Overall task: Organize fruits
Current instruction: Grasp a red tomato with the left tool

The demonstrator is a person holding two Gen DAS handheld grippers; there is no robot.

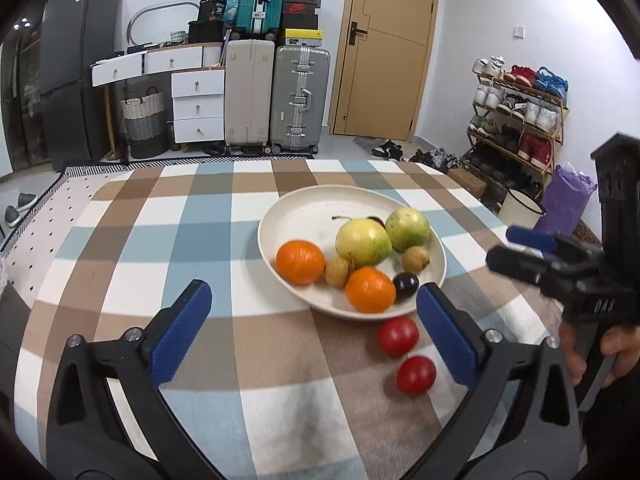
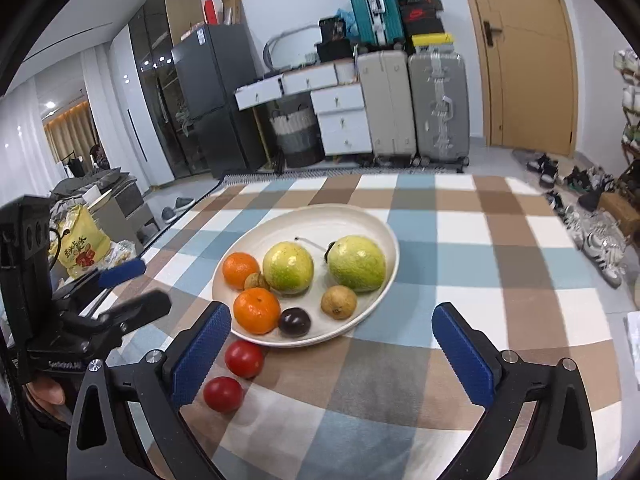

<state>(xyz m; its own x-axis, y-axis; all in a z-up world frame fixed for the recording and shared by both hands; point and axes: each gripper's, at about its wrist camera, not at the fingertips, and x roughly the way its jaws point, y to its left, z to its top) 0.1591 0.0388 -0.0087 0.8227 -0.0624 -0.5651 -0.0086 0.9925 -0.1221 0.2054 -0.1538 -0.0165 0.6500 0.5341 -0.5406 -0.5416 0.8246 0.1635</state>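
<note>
Red tomatoes (image 1: 406, 354) lie on the checked cloth at two o'clock between the spread, empty left gripper (image 1: 314, 318), plate (image 1: 296, 216) beyond; right wrist view: tomatoes (image 2: 234, 376) at nine o'clock by the spread, empty right gripper (image 2: 332, 328).

Surface cloth (image 1: 240, 240): checked in brown, pale blue and white. Plate (image 1: 304, 208): cream. On it, two oranges (image 1: 300, 262) orange, two guavas (image 1: 363, 242) yellow-green, one plum (image 1: 405, 285) dark purple. Two tomatoes (image 1: 398, 335) red. Gripper pads (image 1: 180, 332) blue, frames black.
</note>
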